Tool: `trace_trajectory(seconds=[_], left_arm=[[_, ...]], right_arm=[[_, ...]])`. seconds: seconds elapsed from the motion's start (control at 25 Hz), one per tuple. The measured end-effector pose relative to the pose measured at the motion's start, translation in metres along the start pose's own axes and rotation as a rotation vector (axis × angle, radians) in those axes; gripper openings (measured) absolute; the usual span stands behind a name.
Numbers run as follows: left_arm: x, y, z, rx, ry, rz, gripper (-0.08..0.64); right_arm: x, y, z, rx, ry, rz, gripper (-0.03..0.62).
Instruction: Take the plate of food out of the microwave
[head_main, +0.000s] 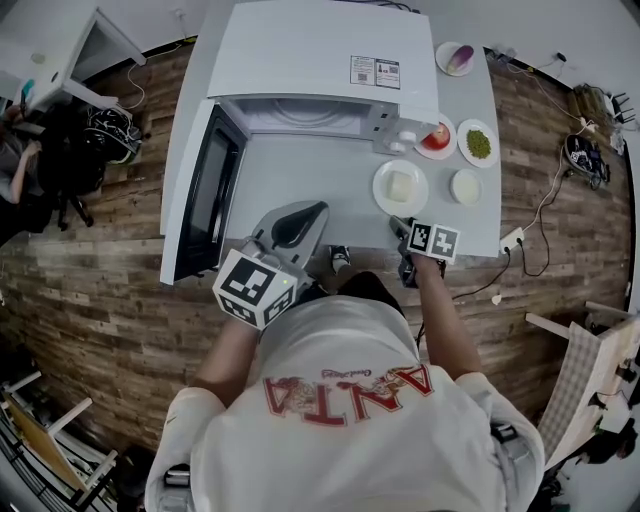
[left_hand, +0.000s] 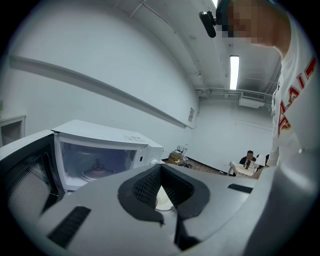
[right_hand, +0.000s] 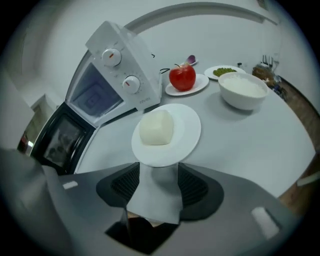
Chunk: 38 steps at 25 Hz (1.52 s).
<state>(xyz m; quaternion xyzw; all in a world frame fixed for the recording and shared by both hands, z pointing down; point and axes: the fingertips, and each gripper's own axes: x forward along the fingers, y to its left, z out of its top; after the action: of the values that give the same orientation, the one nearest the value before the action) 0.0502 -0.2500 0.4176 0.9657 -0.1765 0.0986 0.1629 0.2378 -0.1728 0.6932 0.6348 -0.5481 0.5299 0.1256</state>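
The plate (right_hand: 167, 135) with its pale bun (right_hand: 156, 127) stands out of the microwave (head_main: 320, 60), on the tabletop (right_hand: 240, 145) just in front of the microwave's dial panel. The right claw (right_hand: 159, 172) is spread wide, with only bare tabletop between its pads and the plate's near rim just beyond their tips. The left claw (left_hand: 160, 187) hangs in front of the microwave's open door (head_main: 205, 195); its pads seem to meet at the tips and pinch nothing. An apple (right_hand: 182, 77) on a saucer and a white bowl (right_hand: 243, 89) stand to the right of the microwave.
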Motion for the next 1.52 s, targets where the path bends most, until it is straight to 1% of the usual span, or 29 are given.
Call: trace_trajectory(seconds=[0.04,0.12,0.16,0.24,0.32,0.36,0.44,0.52,0.64,0.8,0.88,1.0,1.12,1.24,1.32,1.52], left_arm=[[0.0,-0.001,0.001,0.002,-0.002,0.0,0.009],[0.0,-0.002,0.006,0.009,-0.011,0.002,0.009],[0.0,-0.002,0.009,0.013,-0.018,0.005,0.009],[-0.002,0.0,0.015,0.022,-0.034,0.018,0.009],[-0.005,0.003,0.021,0.026,-0.051,0.037,0.009],[-0.007,0.005,0.025,0.027,-0.06,0.047,0.009],[-0.012,0.011,0.031,0.03,-0.079,0.071,0.009],[-0.017,0.018,0.037,0.03,-0.099,0.1,0.009],[-0.026,0.027,0.044,0.024,-0.129,0.141,0.009],[-0.043,0.035,0.059,0.018,-0.175,0.182,0.009],[-0.05,0.037,0.066,0.023,-0.195,0.2,0.009],[-0.058,0.039,0.075,0.033,-0.219,0.217,0.009],[-0.061,0.039,0.08,0.042,-0.234,0.222,0.009],[-0.062,0.039,0.084,0.045,-0.244,0.221,0.009],[-0.062,0.039,0.085,0.048,-0.247,0.218,0.009],[-0.058,0.039,0.087,0.051,-0.25,0.205,0.009]], right_arm=[[-0.002,0.0,-0.001,-0.023,0.007,-0.011,0.213],[-0.007,0.006,0.001,-0.038,0.008,-0.003,0.212],[-0.01,0.011,0.004,-0.04,0.004,0.01,0.193],[-0.018,0.025,0.013,-0.057,-0.021,0.036,0.128],[-0.028,0.043,0.026,-0.097,-0.067,0.069,0.081],[-0.033,0.055,0.035,-0.123,-0.096,0.091,0.068],[-0.045,0.082,0.055,-0.171,-0.161,0.151,0.033],[-0.06,0.113,0.077,-0.196,-0.23,0.233,0.009],[-0.085,0.158,0.103,-0.223,-0.321,0.357,0.003],[-0.125,0.213,0.129,-0.296,-0.439,0.504,0.003],[-0.144,0.236,0.139,-0.349,-0.494,0.558,0.003],[-0.174,0.264,0.151,-0.437,-0.573,0.617,0.002],[-0.198,0.285,0.156,-0.529,-0.644,0.641,0.002],[-0.211,0.298,0.157,-0.598,-0.673,0.648,0.002],[-0.215,0.302,0.157,-0.616,-0.678,0.649,0.002],[-0.215,0.298,0.159,-0.609,-0.678,0.631,0.002]])
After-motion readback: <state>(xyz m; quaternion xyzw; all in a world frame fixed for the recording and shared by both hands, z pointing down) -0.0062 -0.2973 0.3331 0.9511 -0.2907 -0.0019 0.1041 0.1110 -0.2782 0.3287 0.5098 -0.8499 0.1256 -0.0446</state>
